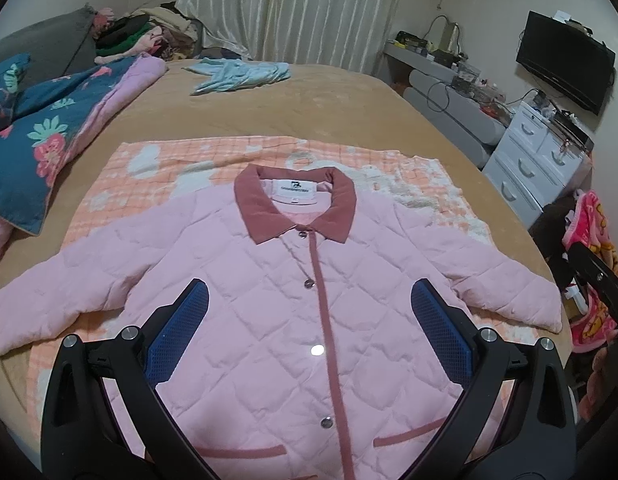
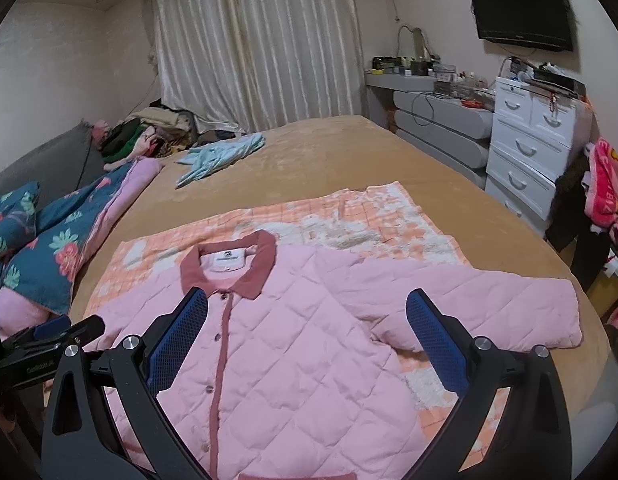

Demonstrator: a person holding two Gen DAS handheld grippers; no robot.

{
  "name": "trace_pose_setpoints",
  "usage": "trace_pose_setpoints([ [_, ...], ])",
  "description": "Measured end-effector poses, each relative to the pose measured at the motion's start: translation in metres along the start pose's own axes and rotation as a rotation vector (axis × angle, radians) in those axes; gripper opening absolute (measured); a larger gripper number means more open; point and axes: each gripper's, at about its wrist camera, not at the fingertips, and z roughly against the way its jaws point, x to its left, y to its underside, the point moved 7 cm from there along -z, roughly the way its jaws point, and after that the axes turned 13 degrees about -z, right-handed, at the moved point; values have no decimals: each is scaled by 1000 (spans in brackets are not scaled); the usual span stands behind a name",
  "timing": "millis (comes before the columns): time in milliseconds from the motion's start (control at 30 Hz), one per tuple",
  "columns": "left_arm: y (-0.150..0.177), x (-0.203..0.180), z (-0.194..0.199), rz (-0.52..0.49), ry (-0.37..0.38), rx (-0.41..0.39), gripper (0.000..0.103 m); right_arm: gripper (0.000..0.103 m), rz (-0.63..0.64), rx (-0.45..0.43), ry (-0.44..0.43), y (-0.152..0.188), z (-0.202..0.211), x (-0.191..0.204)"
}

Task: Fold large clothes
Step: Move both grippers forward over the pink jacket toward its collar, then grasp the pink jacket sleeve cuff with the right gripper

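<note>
While the pink quilted jacket [image 1: 293,300] lay flat and buttoned on the orange checked blanket [image 1: 169,168], the left gripper [image 1: 309,320] and right gripper [image 2: 307,328] hovered above it, fingers spread wide and empty. Its puffy, slippery quilting could likely spring back, or a pinch could catch the blanket too.

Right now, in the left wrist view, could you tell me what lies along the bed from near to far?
Pink quilted jacket → its dark pink collar → orange checked blanket → bare tan bedspread → light blue garment → white curtain.
</note>
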Motion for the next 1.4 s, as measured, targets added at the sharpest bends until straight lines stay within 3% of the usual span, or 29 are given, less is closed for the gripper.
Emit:
trace_pose_setpoints([
  [367,-6,-15,-36,-10,22,21,95,99,-155,1,45,-15,-37,-56],
  [767,2,-25,-90,-19,17,103,95,99,-315,-1,169,-7,-76,-133],
  [900,7,-30,-107,-52,-24,129,95,99,-370,-8,224,0,-88,-164],
  [1200,14,-45,-140,-37,36,157,95,99,-468,-10,355,16,-108,-233],
  [1400,19,-58,-161,-55,31,189,95,99,-567,-2,426,29,-116,-283],
])
